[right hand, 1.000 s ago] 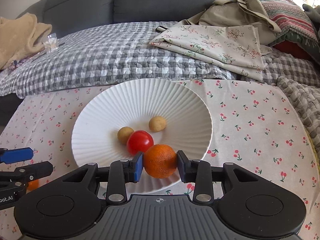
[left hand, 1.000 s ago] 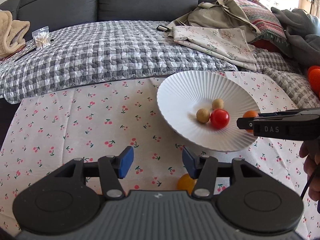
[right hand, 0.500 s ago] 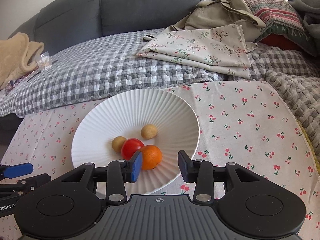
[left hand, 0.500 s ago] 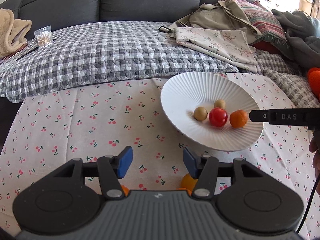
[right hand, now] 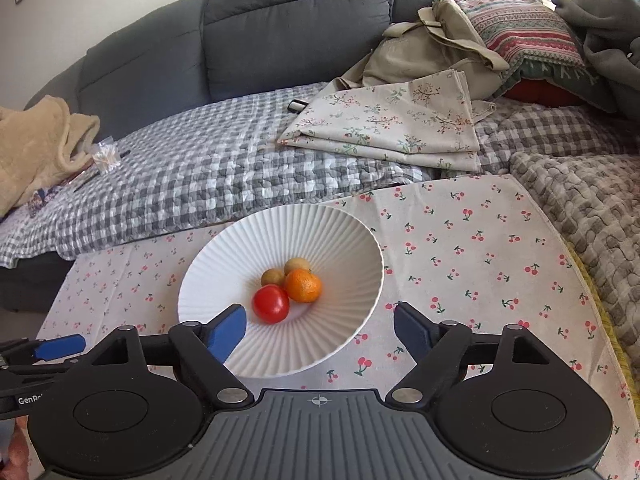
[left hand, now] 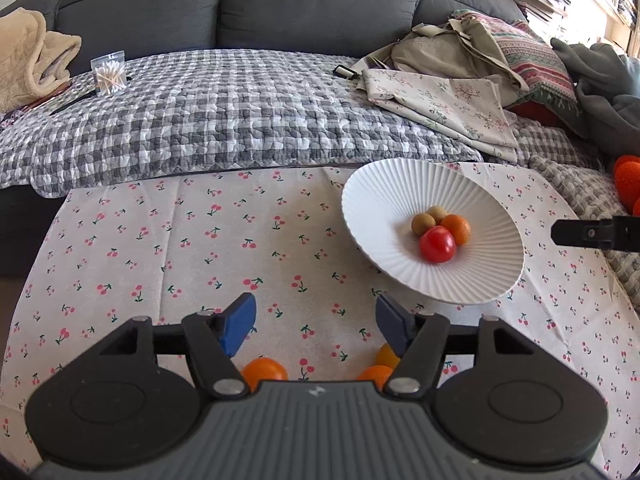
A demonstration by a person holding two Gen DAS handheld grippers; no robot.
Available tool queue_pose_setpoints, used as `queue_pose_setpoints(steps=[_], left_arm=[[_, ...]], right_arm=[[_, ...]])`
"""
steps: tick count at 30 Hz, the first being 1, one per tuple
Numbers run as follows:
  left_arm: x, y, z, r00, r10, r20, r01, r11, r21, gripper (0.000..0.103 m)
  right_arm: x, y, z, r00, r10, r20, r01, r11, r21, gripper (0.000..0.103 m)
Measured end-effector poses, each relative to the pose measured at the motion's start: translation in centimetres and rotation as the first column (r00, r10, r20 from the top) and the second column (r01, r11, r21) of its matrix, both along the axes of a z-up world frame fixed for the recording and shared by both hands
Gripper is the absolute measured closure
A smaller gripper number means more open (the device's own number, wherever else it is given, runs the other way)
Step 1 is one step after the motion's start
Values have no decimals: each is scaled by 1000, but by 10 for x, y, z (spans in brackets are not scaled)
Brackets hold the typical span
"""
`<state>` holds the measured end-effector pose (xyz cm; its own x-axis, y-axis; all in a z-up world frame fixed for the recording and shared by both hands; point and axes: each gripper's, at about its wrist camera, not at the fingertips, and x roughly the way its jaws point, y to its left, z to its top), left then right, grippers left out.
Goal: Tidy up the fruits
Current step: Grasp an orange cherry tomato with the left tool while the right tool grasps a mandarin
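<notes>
A white ribbed plate (right hand: 224,264) (left hand: 384,184) sits on the cherry-print cloth. In it lie a red tomato (right hand: 271,303) (left hand: 437,243), an orange mandarin (right hand: 303,285) (left hand: 457,229) and two small brown fruits (right hand: 273,277) (left hand: 422,224). My right gripper (right hand: 318,326) hangs above the plate's near rim, its jaws opening wide with nothing between them. My left gripper (left hand: 314,318) hovers over the cloth left of the plate, jaws opening and empty. Below it on the cloth lie an orange fruit (left hand: 264,372), another orange fruit (left hand: 374,372) and a yellow one (left hand: 386,355), partly hidden by the gripper body.
A grey checked quilt (left hand: 224,120) and a dark sofa lie behind the cloth. Folded floral fabric (right hand: 392,120), a bag and cushions pile at the back right. A jar of cotton swabs (left hand: 109,72) and a beige blanket (right hand: 36,148) sit at the back left.
My right gripper let go of the mandarin, which now rests in the plate against the tomato, and pulled up and back with its jaws spreading. The left gripper's jaws widened a little.
</notes>
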<state>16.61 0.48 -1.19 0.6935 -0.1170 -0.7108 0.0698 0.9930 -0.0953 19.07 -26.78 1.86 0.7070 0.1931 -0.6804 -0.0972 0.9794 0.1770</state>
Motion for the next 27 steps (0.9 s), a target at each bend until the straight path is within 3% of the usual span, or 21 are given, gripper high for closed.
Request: queue_pose_setpoints(steps=[6,14,19,27], left_arm=[[-9,12,4,1000,20,-10,-20,1000,1,30],[-22,19,1,999,4,-35,-3,1000,22,26],[-28,19,0,999,-13,-46,13,1000,9,25],[-25,21,-8,998,-6,-60,8,1000,27,24]], right_arm=[[-19,15,6,998,60,4,-60,998,-21,6],[-40,49,4,980,198,-26,-200,979,-50,4],[-49,60,-4,959,275,-72,-277,961,-18,3],[-55,71,-23,942,321,-101,-327,944,-50,4]])
